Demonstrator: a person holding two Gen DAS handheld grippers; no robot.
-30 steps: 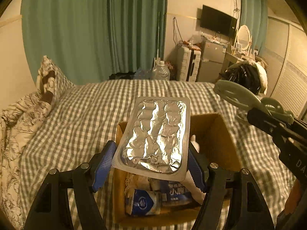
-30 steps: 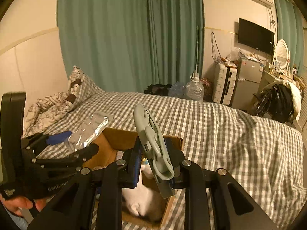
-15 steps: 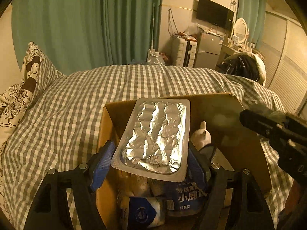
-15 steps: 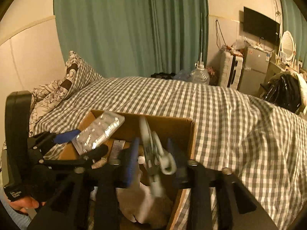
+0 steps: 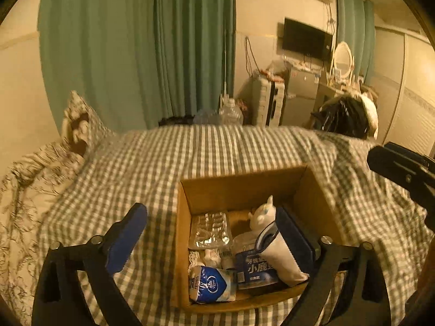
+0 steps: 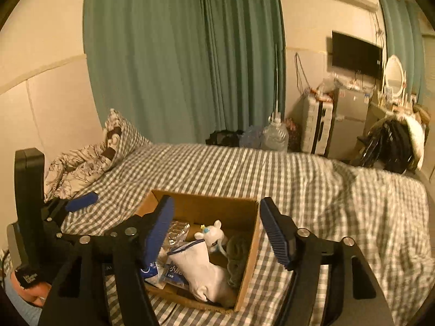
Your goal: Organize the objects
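Both grippers hang over the cardboard box [image 5: 239,187] on the checked bedspread [image 5: 152,168]. The left gripper [image 5: 214,233] has just spread its jaws wide and holds nothing; the right gripper [image 6: 217,231] has also just been opening, empty. The foil blister pack [image 5: 210,231] lies inside the box beside a white toy [image 6: 213,232]. Beyond hang green curtains [image 6: 185,54].

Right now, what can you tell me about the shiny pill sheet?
The pill sheet is a silvery foil blister pack with rows of small bumps. It lies tilted inside the cardboard box, near the left wall, resting on other packets beside a small white toy. No gripper touches it.
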